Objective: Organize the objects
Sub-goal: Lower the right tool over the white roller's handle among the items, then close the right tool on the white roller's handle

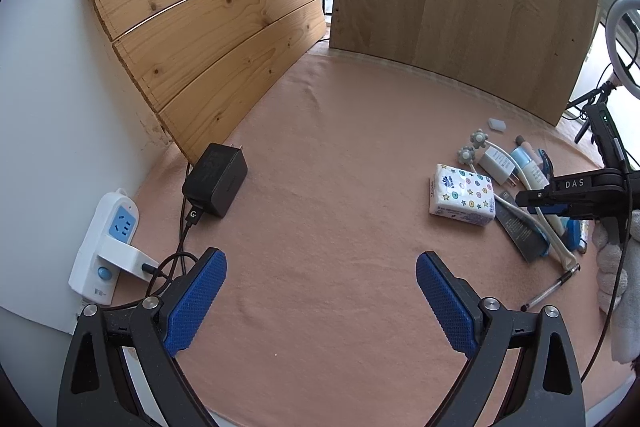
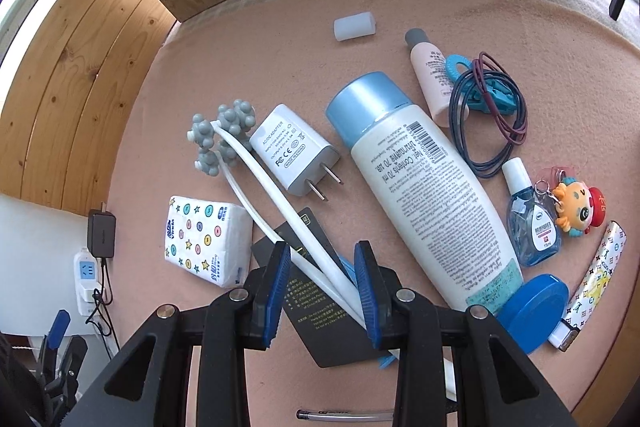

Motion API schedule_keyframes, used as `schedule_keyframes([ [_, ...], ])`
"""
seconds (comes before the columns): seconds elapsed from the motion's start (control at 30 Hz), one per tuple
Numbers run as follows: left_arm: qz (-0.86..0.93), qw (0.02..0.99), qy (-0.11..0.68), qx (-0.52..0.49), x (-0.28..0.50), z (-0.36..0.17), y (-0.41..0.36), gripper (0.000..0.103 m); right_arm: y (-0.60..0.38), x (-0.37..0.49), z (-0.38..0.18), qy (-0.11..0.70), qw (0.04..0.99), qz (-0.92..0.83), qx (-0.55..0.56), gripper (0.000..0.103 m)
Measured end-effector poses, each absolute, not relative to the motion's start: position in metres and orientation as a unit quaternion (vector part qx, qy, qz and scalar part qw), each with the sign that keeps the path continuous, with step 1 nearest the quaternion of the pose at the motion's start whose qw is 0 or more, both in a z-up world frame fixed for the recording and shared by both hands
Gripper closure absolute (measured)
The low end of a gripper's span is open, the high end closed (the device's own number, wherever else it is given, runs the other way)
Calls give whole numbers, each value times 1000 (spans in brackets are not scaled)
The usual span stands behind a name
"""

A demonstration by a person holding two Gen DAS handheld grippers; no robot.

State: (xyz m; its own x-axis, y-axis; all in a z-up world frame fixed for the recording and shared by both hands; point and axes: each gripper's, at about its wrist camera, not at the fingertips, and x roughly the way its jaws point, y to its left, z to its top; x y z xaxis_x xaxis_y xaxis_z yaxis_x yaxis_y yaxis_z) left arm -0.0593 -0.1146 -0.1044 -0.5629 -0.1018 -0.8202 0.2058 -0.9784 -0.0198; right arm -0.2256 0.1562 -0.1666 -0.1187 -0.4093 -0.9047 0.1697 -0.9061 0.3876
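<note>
In the right wrist view a pile lies on the pink cloth: a white massager [image 2: 256,171] with grey knobbed heads, a white plug adapter [image 2: 294,155], a big white bottle [image 2: 420,195] with a blue cap, a tissue pack [image 2: 206,239] and a black card [image 2: 320,307]. My right gripper [image 2: 324,259] is partly closed, its blue pads on either side of the massager's two white stems, not clearly touching them. My left gripper [image 1: 322,267] is open and empty over bare cloth. The right gripper [image 1: 560,197] and tissue pack [image 1: 462,201] show in the left wrist view.
A pink tube [image 2: 430,75], hair bands [image 2: 492,123] on a blue clip, an eye-drop bottle [image 2: 532,223], a doll keychain [image 2: 576,211], a blue lid [image 2: 536,311] and a patterned clip [image 2: 592,279] lie right. A black charger [image 1: 218,179] and power strip [image 1: 104,243] sit left. Wooden boards [image 1: 224,35] stand behind.
</note>
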Motion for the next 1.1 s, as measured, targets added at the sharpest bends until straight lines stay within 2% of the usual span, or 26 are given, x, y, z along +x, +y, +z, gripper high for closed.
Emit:
schedule_keyframes([
  [0.5, -883, 79, 52, 460, -56, -103, -107, 5, 114, -179, -156, -92, 256, -722, 636, 73],
  [1.1, -878, 72, 36, 471, -57, -111, -103, 5, 87, -128, -156, -116, 271, -720, 628, 73],
])
